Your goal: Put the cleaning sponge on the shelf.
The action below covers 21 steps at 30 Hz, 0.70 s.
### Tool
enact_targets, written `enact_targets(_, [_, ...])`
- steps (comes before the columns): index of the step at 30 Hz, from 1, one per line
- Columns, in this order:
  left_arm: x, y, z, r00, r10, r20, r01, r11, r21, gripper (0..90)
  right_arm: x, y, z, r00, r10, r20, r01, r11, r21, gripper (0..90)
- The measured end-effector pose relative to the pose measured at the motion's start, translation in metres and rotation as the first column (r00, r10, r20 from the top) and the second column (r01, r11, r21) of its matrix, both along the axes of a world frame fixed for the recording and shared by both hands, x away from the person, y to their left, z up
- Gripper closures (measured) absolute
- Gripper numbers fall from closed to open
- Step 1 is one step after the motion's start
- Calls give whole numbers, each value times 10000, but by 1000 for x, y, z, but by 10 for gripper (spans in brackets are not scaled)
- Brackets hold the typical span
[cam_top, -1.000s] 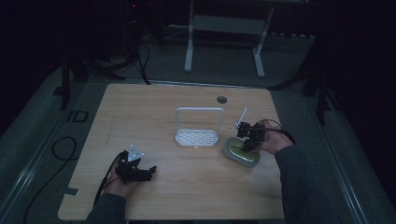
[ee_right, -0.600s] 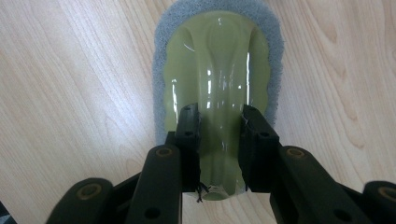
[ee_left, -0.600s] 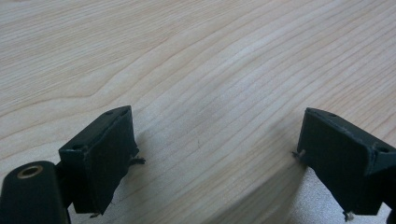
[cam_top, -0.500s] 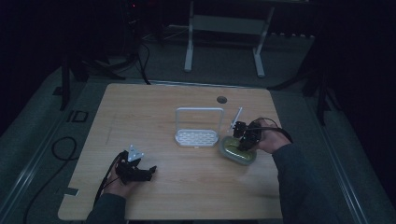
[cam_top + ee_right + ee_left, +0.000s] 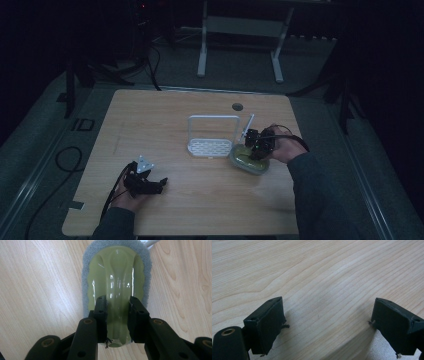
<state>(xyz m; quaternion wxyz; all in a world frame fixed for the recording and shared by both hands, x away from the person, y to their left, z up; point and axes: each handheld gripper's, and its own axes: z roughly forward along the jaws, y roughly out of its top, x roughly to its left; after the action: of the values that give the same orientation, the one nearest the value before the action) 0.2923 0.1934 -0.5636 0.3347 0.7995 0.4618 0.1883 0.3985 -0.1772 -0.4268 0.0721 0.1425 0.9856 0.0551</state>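
Observation:
A scrub sponge with a glossy olive-green plastic grip and a grey pad (image 5: 116, 277) lies flat on the wooden table. In the high view this sponge (image 5: 248, 158) sits just right of a white wire rack (image 5: 212, 136). My right gripper (image 5: 117, 305) points down onto it, jaws shut on the raised ridge of the green grip; the same gripper (image 5: 258, 143) shows above the sponge in the high view. My left gripper (image 5: 150, 184) rests near the table's front left, jaws wide open over bare wood (image 5: 322, 290), holding nothing.
The white rack has an upright frame and a perforated base. A thin white rod (image 5: 248, 124) leans beside it. A round cable hole (image 5: 237, 106) sits near the table's far edge. A desk frame (image 5: 240, 30) stands on the floor beyond.
The right gripper and the sponge have shifted slightly left toward the rack. The left gripper has stayed put.

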Motion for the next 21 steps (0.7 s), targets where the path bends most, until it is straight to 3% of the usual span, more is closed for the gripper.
enact_targets(21, [0, 0, 0, 10000, 11, 16, -11, 10000, -7, 114, -4, 21, 10, 9981, 552, 274, -554, 9984, 60, 717])
